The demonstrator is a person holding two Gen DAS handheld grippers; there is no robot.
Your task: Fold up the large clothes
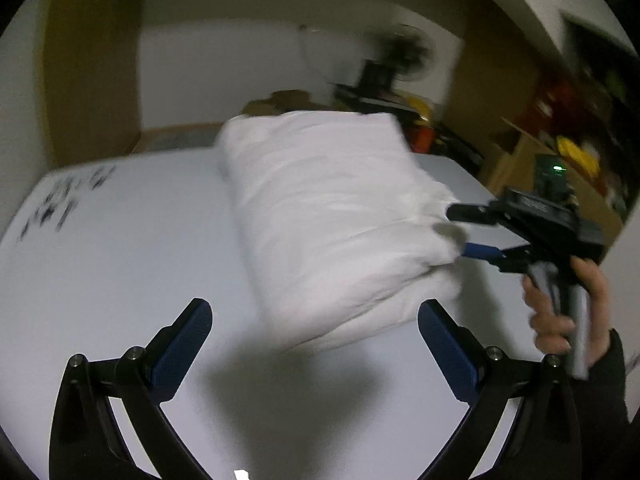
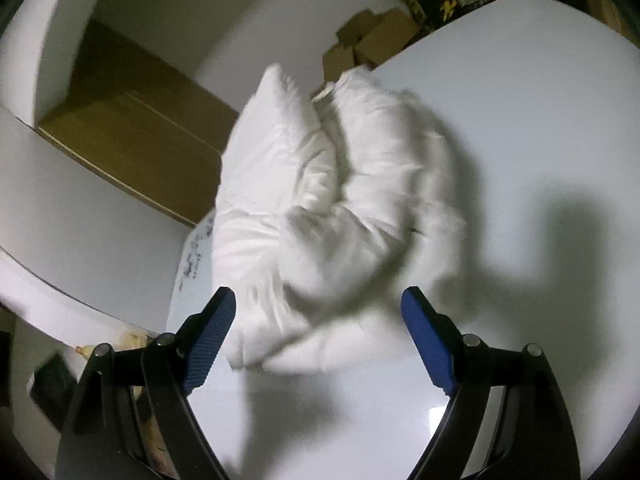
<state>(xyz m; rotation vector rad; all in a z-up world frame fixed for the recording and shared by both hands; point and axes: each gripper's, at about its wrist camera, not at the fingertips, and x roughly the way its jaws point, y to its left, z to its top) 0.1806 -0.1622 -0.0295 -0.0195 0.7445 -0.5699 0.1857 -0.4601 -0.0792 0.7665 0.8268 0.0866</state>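
One folded white puffy garment (image 1: pixel 332 216) lies on the white table (image 1: pixel 120 272). Two grippers, left (image 1: pixel 316 344) and right (image 2: pixel 320 340), gape wide, empty. Only the left view shows the hand (image 1: pixel 568 304), at three o'clock.

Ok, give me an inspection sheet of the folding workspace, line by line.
Surface: white table, dark scribbles near its far left corner.
Job's things: puffy white garment, folded into a bundle, lying on the table.
Clutter: nothing seen on the table.
Grippers: left tool open, empty; right tool open, empty, near the bundle's edge.
Cables: nothing seen.
Surroundings: cardboard boxes, blurred shelves of coloured items.
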